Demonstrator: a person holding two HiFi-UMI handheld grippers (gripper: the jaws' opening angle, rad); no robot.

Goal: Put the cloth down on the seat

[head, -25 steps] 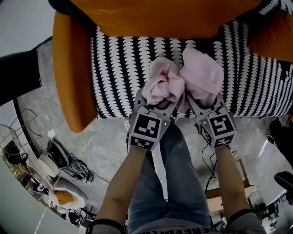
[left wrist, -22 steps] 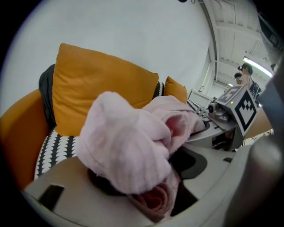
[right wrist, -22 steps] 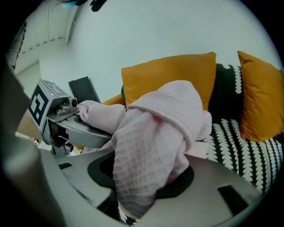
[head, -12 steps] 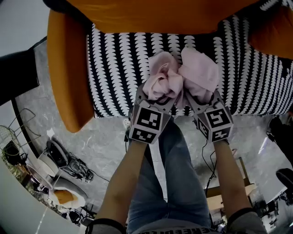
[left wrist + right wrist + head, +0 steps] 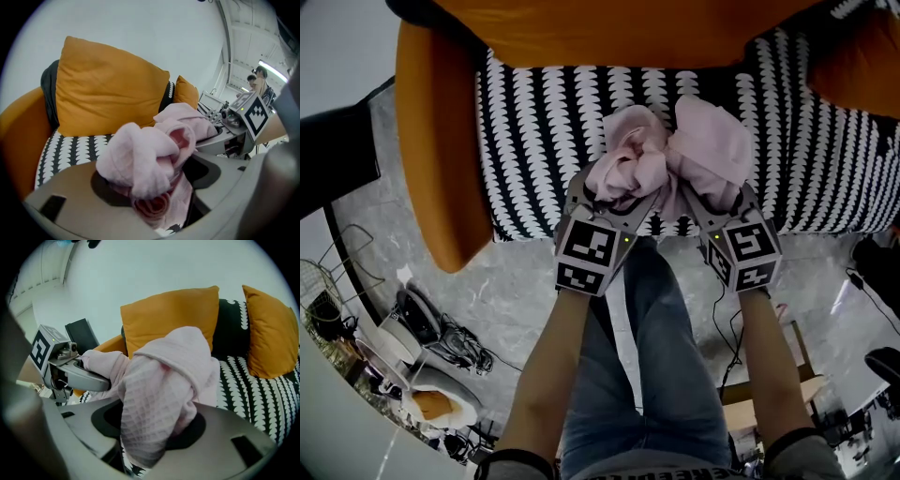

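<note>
Both the left hand-held gripper [image 5: 614, 200] and the right hand-held gripper [image 5: 715, 200] are opening their jaws wide around the bunched pink cloth [image 5: 675, 159], which lies over the front of the patterned seat [image 5: 539, 122], so the release seems nearly done, with only pulling clear left.

Reaches from the bottom edge of the head view up toward mid-frame with both bare forearms, left forearm [image 5: 551, 375] left of centre, right forearm [image 5: 773, 375] right of centre, roughly parallel, jeans-clad legs between them. Holds the left gripper [image 5: 614, 192] and right gripper [image 5: 719, 199] side by side and close together, marker cubes turned upward toward the camera. Opens both pairs of jaws at this moment, with bunched pink cloth [image 5: 712, 155] lying in the gap of each and spilling over the top.
</note>
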